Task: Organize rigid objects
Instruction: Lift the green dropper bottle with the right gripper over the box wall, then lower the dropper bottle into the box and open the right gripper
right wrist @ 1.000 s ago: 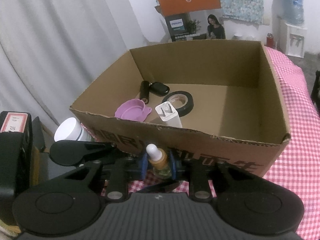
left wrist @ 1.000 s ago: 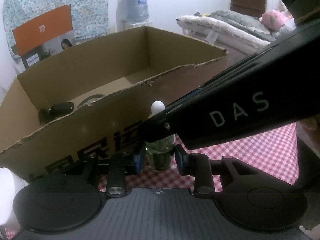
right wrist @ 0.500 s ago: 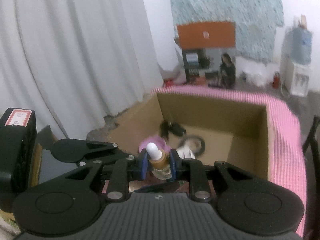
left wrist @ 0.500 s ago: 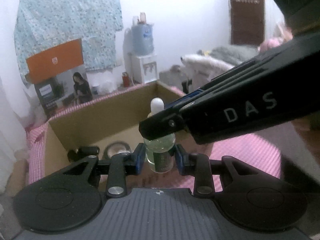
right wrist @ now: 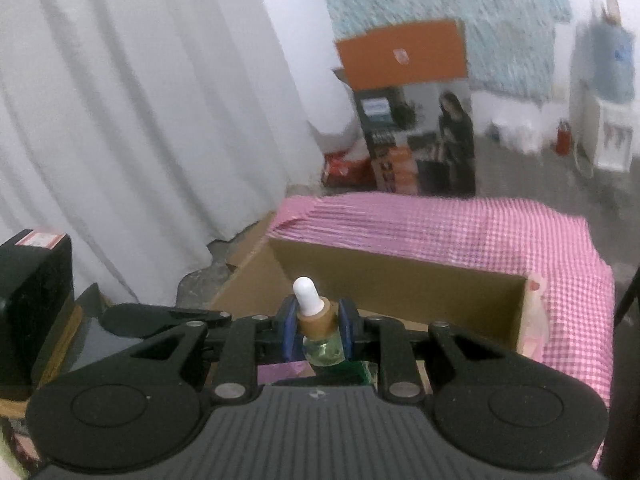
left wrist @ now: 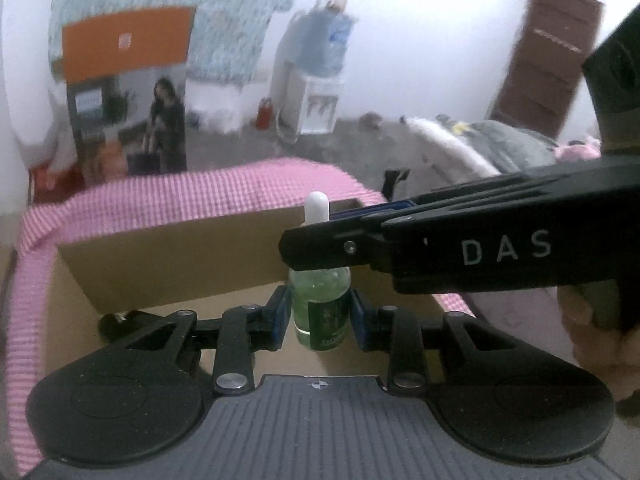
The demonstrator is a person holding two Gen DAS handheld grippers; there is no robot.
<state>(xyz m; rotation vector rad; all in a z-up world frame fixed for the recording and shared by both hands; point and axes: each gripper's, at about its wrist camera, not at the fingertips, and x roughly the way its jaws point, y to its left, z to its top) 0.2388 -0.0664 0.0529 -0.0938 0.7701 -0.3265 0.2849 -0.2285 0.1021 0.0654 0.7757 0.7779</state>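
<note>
Both grippers clamp one dropper bottle (left wrist: 319,312): left gripper (left wrist: 319,314) on the body, right gripper (right wrist: 316,328) on its collar, above the box (right wrist: 400,280). A dark item (left wrist: 116,322) at 9 o'clock is already boxed; the bottle is not yet.

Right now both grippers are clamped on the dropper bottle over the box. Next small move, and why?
Probably lower the dropper bottle into the cardboard box before letting go. The left gripper pinches its body and the right gripper its collar, and it hangs above the box's open top, so releasing here would likely drop it.
</note>
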